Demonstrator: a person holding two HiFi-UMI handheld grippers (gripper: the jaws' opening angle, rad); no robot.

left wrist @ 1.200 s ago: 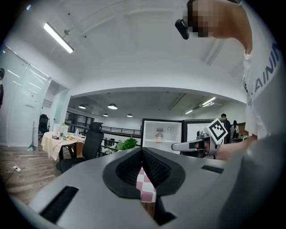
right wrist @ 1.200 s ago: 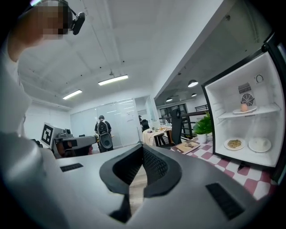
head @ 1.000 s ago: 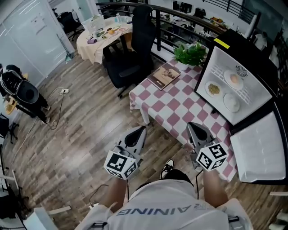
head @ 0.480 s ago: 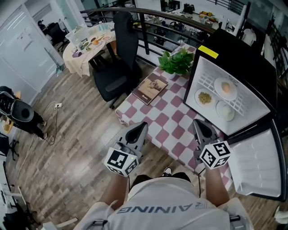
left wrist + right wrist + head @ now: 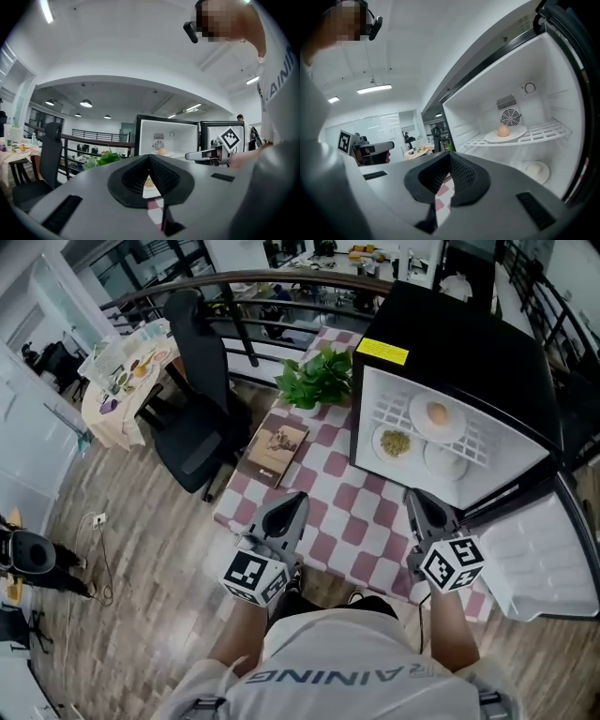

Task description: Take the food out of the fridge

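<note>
left gripper [image 5: 297,497] and right gripper [image 5: 413,495] closed, facing fridge [image 5: 469,343]

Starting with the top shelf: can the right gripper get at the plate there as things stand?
Probably yes: the fridge door stands open and nothing blocks the right gripper from that plate. Its jaws are shut, so they must open first.

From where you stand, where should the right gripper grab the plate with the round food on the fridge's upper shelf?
Take the plate by its front rim, coming in level through the open front of the fridge. It lies flat on the wire shelf with the round food near its middle, so the rim is bare. The right gripper is shut; open it first.
</note>
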